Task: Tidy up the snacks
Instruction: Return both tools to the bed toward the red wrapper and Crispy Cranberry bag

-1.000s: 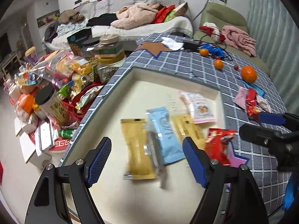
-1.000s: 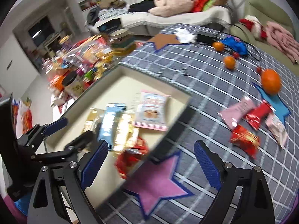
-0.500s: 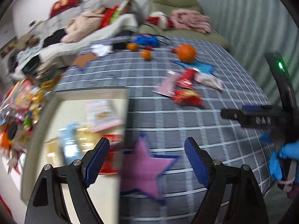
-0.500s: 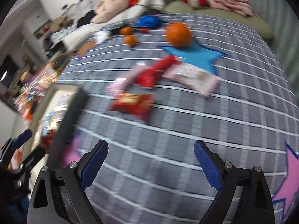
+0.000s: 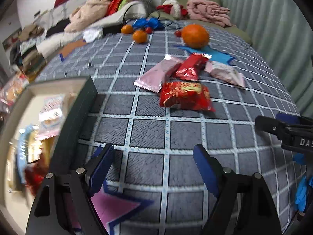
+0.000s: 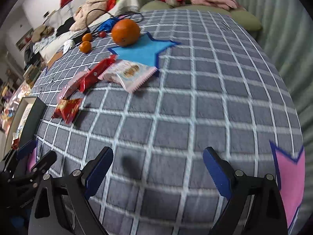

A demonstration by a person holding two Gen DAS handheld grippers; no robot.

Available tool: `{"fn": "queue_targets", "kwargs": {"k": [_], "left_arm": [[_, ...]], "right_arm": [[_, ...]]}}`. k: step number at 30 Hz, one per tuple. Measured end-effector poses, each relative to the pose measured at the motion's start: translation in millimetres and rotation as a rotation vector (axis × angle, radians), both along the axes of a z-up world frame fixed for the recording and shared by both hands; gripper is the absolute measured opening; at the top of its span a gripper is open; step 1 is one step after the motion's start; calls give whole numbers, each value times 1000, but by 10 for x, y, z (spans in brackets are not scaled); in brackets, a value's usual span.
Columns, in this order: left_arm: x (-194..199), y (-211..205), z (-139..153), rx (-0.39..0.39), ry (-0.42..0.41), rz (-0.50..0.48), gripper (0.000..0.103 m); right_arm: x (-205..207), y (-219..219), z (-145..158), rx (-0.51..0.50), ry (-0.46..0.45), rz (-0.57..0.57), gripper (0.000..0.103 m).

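— We have swung both grippers away from the tray (image 5: 86, 105) toward the loose snack packets (image 5: 185, 96) on the checked surface (image 5: 148, 129).

— Left gripper (image 5: 152, 168) and right gripper (image 6: 156, 170) jaws spread, empty; four packets remain outside.

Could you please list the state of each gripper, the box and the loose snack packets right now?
Left gripper: open, empty.
Right gripper: open, empty.
Box: open-topped, packets inside.
Red packet: sealed, flat on the cloth.
Pink packet: sealed, lying outside the box.
Biscuit packet: sealed, partly on the blue star.
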State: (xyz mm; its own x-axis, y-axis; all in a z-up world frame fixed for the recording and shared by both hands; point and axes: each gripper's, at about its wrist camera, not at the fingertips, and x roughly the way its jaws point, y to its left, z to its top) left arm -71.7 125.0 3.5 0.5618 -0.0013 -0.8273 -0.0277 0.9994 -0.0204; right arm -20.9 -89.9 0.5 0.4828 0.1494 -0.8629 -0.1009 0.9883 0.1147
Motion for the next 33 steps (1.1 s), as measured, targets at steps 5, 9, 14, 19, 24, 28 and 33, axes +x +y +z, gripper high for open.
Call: {"fn": "queue_targets", "kwargs": {"k": [5, 9, 14, 19, 24, 28, 33], "left_arm": [[157, 19, -57, 4, 1, 23, 103], [195, 22, -66, 4, -14, 32, 103], [205, 31, -43, -9, 0, 33, 103], [234, 174, 105, -263, 58, 95, 103], [510, 270, 146, -445, 147, 280, 103], [708, 210, 138, -435, 173, 398, 103], [847, 60, 87, -303, 204, 469, 102]], "right_arm": [[441, 239, -35, -77, -19, 117, 94], [737, 437, -11, -133, -72, 195, 94], [991, 603, -88, -126, -53, 264, 94], [944, 481, -10, -118, -60, 195, 54], [751, 344, -5, -94, -76, 168, 54], [636, 241, 10, -74, -81, 162, 54], [558, 161, 6, -67, -90, 150, 54]]}}
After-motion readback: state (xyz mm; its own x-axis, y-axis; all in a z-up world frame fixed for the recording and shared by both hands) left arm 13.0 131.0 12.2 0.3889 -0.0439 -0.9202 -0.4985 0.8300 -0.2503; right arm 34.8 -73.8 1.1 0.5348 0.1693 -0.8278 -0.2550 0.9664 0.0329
